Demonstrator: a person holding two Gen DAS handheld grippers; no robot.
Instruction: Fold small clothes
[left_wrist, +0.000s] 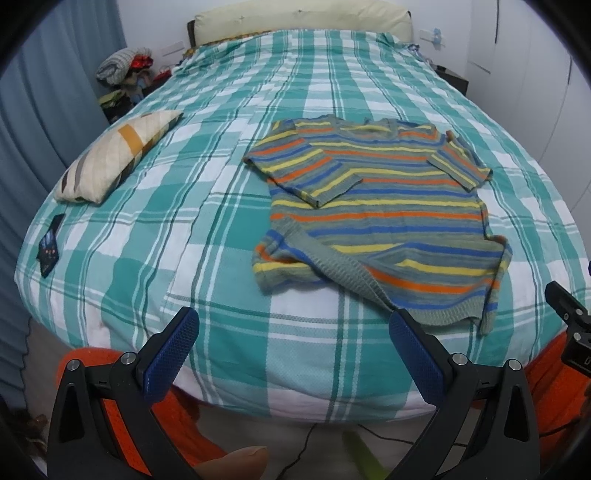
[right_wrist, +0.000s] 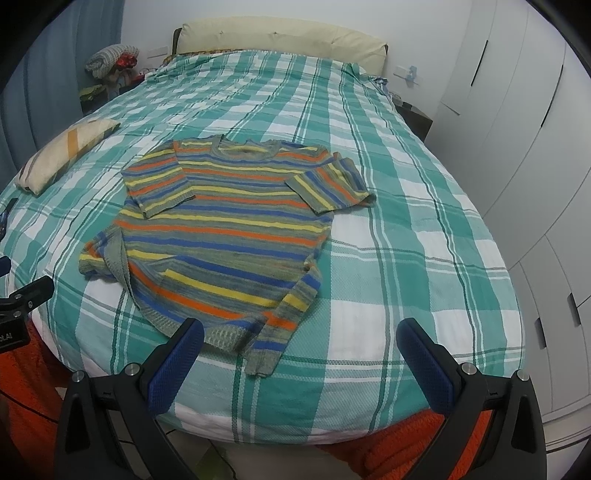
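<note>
Both grippers hang at the foot of the bed, jaws spread wide and holding nothing, the blue pads bare. The striped sweater lies flat on the checked bedspread, neckline toward the headboard at the top of the frame, hem toward the cameras, so its long axis runs straight up the frame, away from the fingers.

In the left wrist view the left gripper sits low centre and the sweater lies up and to the right of it; the hem's turned-over corner comes down almost to the right-hand pad. In the right wrist view the right gripper has the sweater up and to the left, the hem's lower edge just above its left-hand pad and a dangling strip of hem dropping between the fingers. By my read the right one is a touch nearer to cloth, but both are close to the hem and neither touches it.

As for the garment: knitted, grey-green with orange, yellow and blue bands. Both sleeves are folded in across the chest. The hem's left corner is flipped and rumpled, showing its ribbed edge. The next move looks like a bottom-to-top fold, each gripper taking a hem corner, and that bunched corner may want smoothing first.

A cream pillow lies well clear at the left.
</note>
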